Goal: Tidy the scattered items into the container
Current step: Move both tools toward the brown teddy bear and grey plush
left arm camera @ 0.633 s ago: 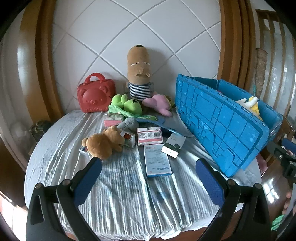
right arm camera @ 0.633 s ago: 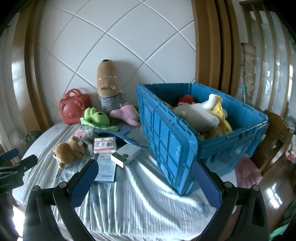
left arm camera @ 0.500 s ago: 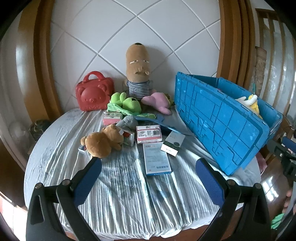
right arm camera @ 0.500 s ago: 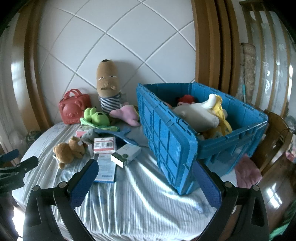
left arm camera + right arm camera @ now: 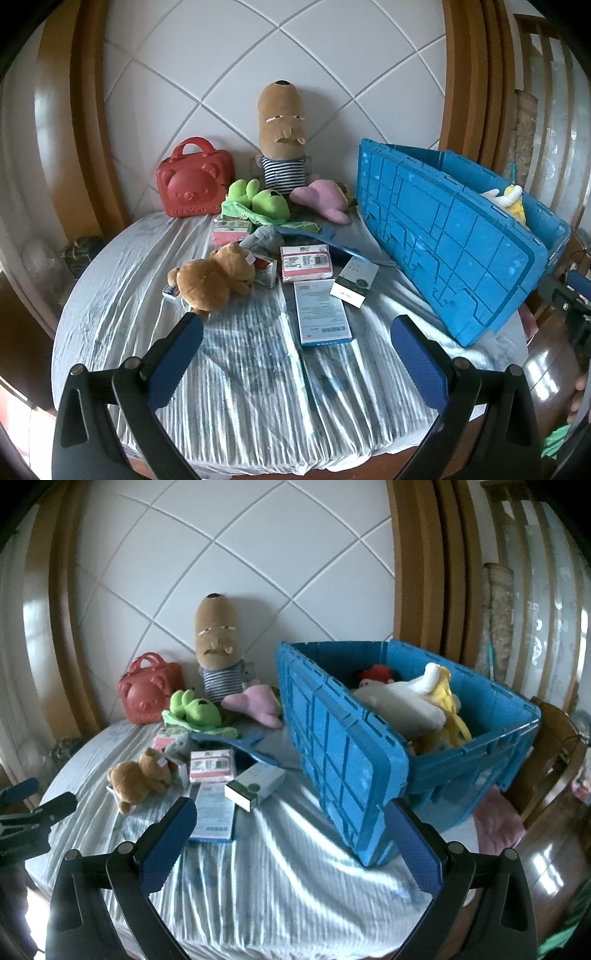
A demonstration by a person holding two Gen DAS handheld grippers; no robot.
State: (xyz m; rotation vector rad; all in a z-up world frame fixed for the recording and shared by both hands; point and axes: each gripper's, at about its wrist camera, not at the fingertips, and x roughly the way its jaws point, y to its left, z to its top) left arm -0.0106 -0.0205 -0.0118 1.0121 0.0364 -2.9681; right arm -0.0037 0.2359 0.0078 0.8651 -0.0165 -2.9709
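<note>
**Ana:** On the round table [image 5: 236, 413] both sets of tongs hang spread and empty: the left gripper [image 5: 295, 334] above the bare cloth, the right gripper [image 5: 290, 812] nearer the blue crate [image 5: 343, 760].

**Ben:** What changed in the last half second?

**Ana:** Hardly anything. The left view has shifted a little; no item has moved. So the tidying is only partly done, I judge.

**Ben:** Where are the items?

**Ana:** A white and yellow plush [image 5: 413, 701] and a red toy [image 5: 376, 674] lie in the crate. Outside it: brown bear [image 5: 210, 280], 2 pink boxes [image 5: 306, 260], a flat blue box [image 5: 323, 314], a white carton [image 5: 354, 282], green frog [image 5: 258, 201] and pink plush [image 5: 325, 199].

**Ben:** Obstacles?

**Ana:** The crate's hanging lid flap [image 5: 443, 236] leans over the table edge, and a blue sheet [image 5: 314, 236] lies among the boxes. Behind stand a red bear case [image 5: 195, 184] and a tall striped plush [image 5: 282, 140].
</note>
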